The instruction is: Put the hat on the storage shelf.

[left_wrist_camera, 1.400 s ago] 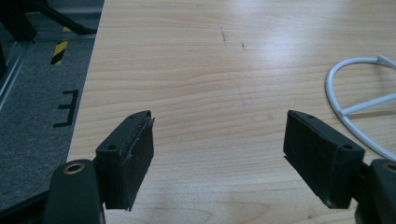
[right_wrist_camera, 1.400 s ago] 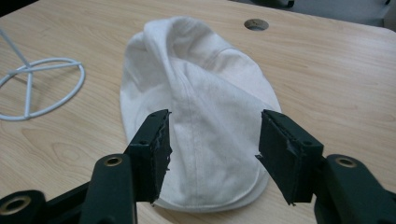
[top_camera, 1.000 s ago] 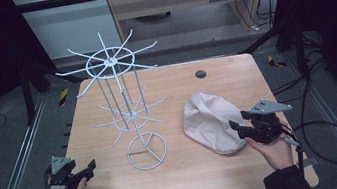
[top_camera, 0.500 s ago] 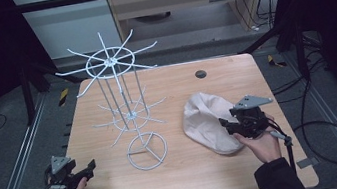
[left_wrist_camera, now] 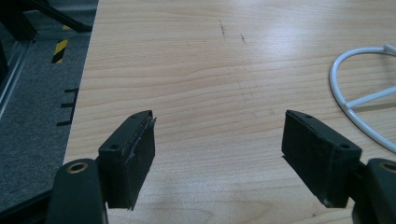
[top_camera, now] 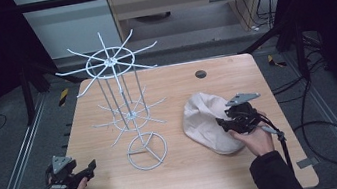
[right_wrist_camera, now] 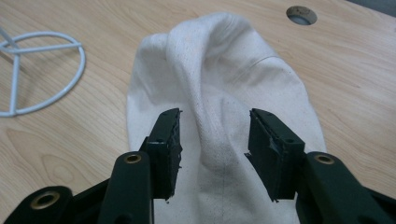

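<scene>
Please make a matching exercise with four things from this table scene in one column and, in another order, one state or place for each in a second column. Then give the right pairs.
Things:
1. left claw
2. right claw
3. wire rack
4. round hole

States or places:
A. in the tabletop near the far edge
B. stands upright left of the cloth
C. open over bare wood
D. open, a raised fold of the white cloth between its jaws

Pairs: 1-C, 2-D, 3-B, 4-A
</scene>
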`<action>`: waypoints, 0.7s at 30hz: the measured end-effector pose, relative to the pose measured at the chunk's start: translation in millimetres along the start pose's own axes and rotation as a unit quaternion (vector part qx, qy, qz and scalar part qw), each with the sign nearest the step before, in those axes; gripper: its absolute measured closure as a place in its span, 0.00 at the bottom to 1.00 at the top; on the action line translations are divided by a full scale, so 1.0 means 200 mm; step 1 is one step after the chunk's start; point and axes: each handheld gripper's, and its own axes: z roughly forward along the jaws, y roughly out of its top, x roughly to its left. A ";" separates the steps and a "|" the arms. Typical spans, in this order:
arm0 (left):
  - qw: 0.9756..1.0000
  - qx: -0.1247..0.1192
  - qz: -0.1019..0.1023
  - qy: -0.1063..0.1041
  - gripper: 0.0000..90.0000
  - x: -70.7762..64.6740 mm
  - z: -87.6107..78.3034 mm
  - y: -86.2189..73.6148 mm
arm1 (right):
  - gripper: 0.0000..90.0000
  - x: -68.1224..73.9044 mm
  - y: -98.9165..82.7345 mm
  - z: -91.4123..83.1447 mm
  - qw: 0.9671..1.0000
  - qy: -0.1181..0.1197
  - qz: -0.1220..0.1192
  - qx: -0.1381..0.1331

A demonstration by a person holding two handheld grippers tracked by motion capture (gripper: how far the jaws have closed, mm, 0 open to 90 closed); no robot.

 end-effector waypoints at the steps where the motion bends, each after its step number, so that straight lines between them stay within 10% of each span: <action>1: 1.000 0.000 0.000 0.000 0.29 0.00 0.00 0.00 | 0.60 0.00 0.00 0.01 1.000 0.000 -0.003 0.003; 21: 1.000 0.003 0.002 0.001 0.29 0.00 0.00 0.00 | 0.68 0.01 -0.01 0.19 0.999 0.002 -0.014 0.044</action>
